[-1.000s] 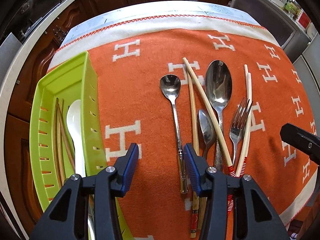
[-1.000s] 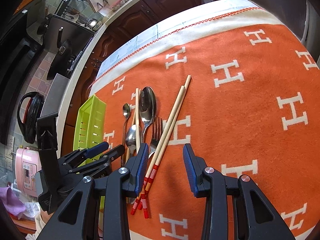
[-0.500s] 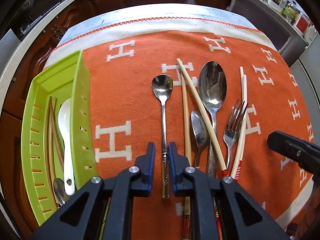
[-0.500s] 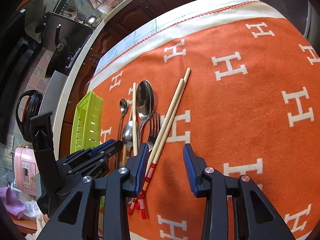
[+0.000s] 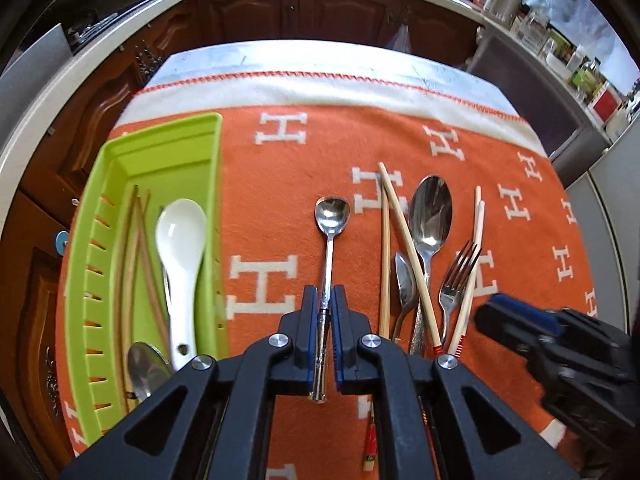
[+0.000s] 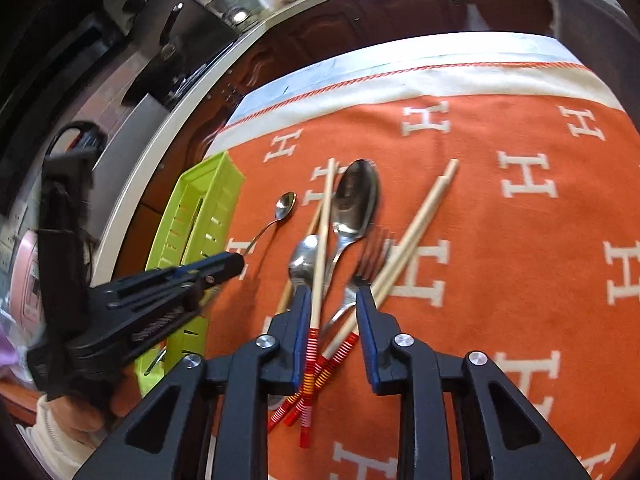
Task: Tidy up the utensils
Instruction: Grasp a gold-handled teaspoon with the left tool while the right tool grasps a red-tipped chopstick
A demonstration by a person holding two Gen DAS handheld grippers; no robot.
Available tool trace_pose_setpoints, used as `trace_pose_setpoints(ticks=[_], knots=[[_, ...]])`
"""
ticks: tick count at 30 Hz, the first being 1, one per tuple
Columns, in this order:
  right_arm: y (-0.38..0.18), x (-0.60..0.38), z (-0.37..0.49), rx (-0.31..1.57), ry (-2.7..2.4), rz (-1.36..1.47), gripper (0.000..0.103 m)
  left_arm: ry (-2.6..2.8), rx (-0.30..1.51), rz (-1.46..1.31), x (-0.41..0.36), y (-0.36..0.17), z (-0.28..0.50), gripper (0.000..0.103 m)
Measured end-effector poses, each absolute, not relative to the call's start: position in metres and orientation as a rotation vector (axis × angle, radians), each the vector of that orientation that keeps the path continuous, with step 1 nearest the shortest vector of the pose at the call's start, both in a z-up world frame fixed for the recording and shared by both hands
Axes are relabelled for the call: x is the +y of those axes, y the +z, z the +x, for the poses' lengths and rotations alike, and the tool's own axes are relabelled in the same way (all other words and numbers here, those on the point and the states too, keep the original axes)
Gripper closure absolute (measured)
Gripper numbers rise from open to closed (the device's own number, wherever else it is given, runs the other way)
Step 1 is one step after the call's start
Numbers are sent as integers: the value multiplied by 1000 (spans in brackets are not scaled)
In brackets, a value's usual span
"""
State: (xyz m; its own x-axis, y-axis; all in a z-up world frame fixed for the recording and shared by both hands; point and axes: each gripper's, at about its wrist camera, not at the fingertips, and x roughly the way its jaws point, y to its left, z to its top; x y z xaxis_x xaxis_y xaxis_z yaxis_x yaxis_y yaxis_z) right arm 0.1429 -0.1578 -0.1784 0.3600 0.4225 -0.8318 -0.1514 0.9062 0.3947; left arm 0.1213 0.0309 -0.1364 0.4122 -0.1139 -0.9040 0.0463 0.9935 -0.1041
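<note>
My left gripper (image 5: 325, 300) is shut on the handle of a small steel spoon (image 5: 332, 214), whose bowl points away over the orange cloth; in the right wrist view this spoon (image 6: 286, 204) rises toward the left gripper (image 6: 236, 262). My right gripper (image 6: 334, 300) is closing around the red-striped ends of the light chopsticks (image 6: 412, 236) and a fork (image 6: 372, 256). A gap still shows between its pads and them. A large spoon (image 5: 430, 212) and a smaller spoon (image 5: 404, 280) lie among crossed chopsticks (image 5: 404, 240).
A green slotted tray (image 5: 160, 140) sits at the cloth's left edge, holding a white spoon (image 5: 180, 232), brown chopsticks (image 5: 136, 240) and a steel spoon (image 5: 144, 364). Dark cabinets and a counter run behind the table. Bare orange cloth (image 6: 540, 280) lies to the right.
The left jaws shut on the small spoon's handle and the gripper has risen a little. The right gripper shifted left over the striped chopstick ends, and its jaws have narrowed.
</note>
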Motion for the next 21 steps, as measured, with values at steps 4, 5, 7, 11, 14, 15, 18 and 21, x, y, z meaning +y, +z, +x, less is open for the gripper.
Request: trace_pose_setpoints(ticks=[4,5,7,11,14,15,18,21], knots=[[-188,-141,149,1181,391,221,80,-101,1158,-67,36,-138,117,99],[-191,-135,150,1189,394,198,80,-100,1172,-67,35,-142,117,99],[-196,-128,151,1197,401,167,80,-109,1198,-65,34,-148,115,99],[-203,-112,151,1195,384,71,80,-133,1227,-48,29,-157,111,99],[-205,-104,150,1184,369,13,86,-145,1249,-30,26,-162,110,99],[-206,-103,151,1184,366,3,95,-150,1247,-22,25,-162,109,99],[-209,-104,152,1202,381,36,96,-154,1254,-35,27,-162,111,98],[-210,-104,154,1202,381,43,96,-144,1260,-39,26,-163,120,97]])
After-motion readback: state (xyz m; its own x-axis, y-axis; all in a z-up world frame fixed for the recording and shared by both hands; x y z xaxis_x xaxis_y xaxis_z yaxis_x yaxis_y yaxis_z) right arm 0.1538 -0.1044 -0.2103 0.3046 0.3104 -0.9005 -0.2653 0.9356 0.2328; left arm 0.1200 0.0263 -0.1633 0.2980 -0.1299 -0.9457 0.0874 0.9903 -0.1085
